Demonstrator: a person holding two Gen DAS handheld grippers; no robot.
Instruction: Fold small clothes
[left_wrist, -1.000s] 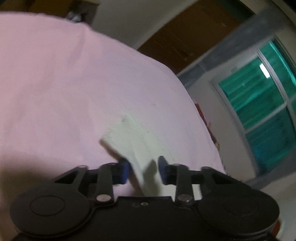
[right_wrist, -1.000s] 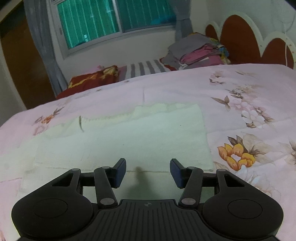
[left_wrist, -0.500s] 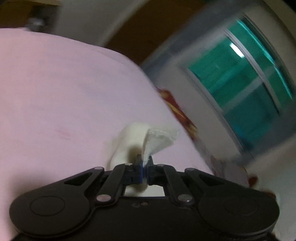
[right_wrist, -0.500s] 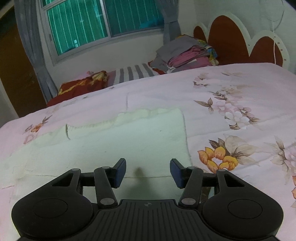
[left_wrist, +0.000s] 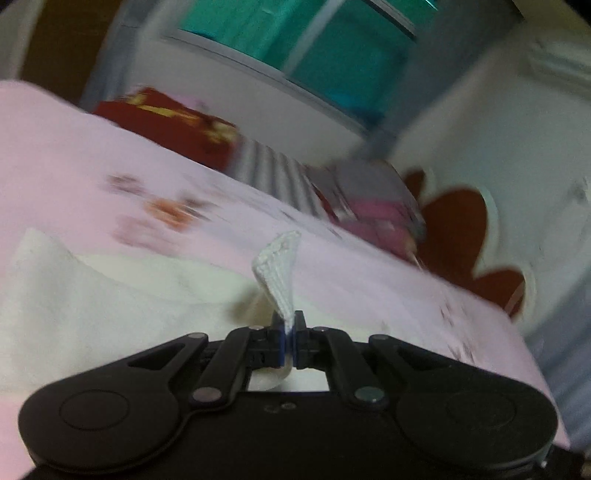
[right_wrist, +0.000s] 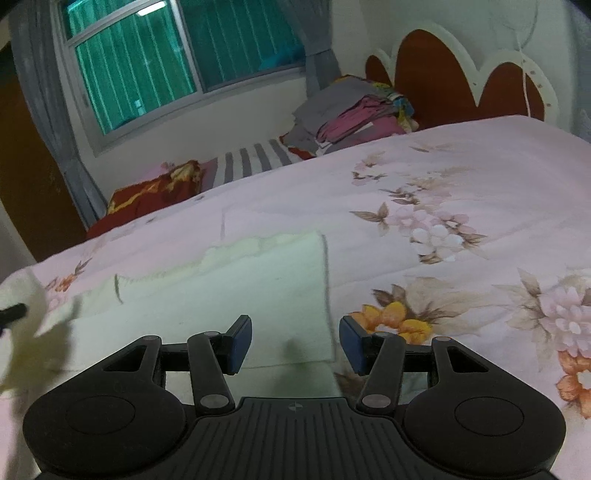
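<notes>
Left tool (left_wrist: 289, 334) pinches the cream garment (right_wrist: 221, 291); right tool (right_wrist: 295, 341) gapes wide (clothes pile (right_wrist: 351, 118) behind).

A cream-white garment (right_wrist: 221, 295) lies on a pale pink bedspread (right_wrist: 461, 177) printed with orange and mauve flowers; the headboard (right_wrist: 443, 74) is brown-red, edged white.

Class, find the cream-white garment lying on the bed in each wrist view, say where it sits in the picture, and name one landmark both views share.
Left wrist view: the cream-white garment fills the lower left; its edge is pinched in the left gripper.
Right wrist view: it lies centre-left, beyond the open right gripper.
Shared landmark: the red patterned pillow below the window.
</notes>
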